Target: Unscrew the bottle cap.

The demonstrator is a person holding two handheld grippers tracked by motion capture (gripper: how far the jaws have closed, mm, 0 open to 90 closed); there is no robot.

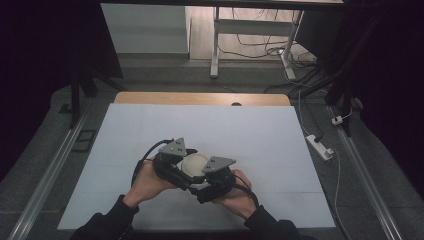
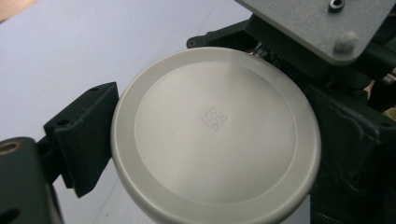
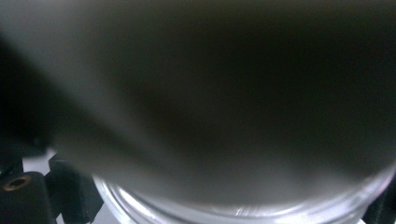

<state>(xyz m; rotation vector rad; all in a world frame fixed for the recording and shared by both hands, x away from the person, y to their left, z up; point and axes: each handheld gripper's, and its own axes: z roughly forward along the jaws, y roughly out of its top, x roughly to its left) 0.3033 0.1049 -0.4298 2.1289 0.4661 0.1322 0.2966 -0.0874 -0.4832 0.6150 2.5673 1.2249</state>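
Nearest: round silvery lid (image 2: 215, 135) of a jar, with a small square emblem at its centre.
Place: jar held between both tongs, near the surface's (image 1: 150, 125) front edge.
Left tongs (image 1: 172, 167): one jaw touching the lid's rim; clamping probable, far jaw hidden.
Right tongs (image 1: 215, 181): clamping cannot be told.
Handling: smooth metal, likely slippery; clear glass wall (image 3: 233, 210) stiff, breakable. Grip the rim.
Hidden: jar body blurred; contents unseen.

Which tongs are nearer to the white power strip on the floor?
Right. The right tongs sit between the round lid and the power strip; the left tongs sit beyond the lid.
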